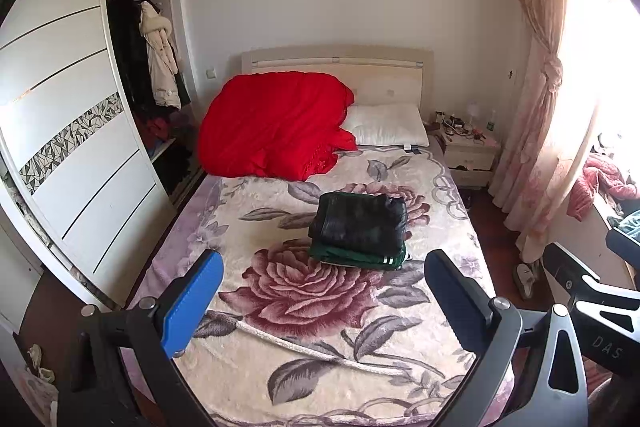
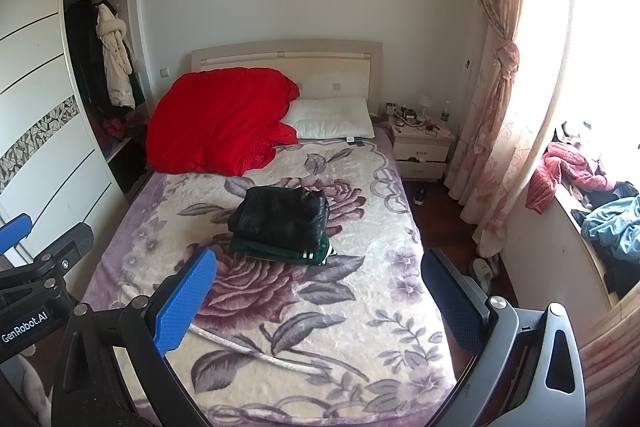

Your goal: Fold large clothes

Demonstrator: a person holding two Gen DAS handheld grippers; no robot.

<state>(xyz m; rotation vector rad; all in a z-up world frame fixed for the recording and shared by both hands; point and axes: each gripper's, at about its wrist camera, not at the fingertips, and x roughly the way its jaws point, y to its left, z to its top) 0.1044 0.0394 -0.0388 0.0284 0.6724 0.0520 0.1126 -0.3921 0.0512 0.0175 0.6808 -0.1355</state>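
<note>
Bedroom: floral blanket (image 1: 304, 307) covers the bed, red quilt (image 1: 272, 127) by the headboard, wardrobe (image 1: 72, 131) beside it. Folded black garment (image 1: 360, 219) sits stacked on a folded green one (image 1: 360, 258), mid-bed. Left gripper (image 1: 324, 301) and right gripper (image 2: 320, 301) both spread wide, empty. Readable: "GenRobot.AI"; "DAS", possibly cut off.

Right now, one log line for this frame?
left gripper: open, empty | right gripper: open, empty | black garment: folded, atop green garment | on bed
</note>
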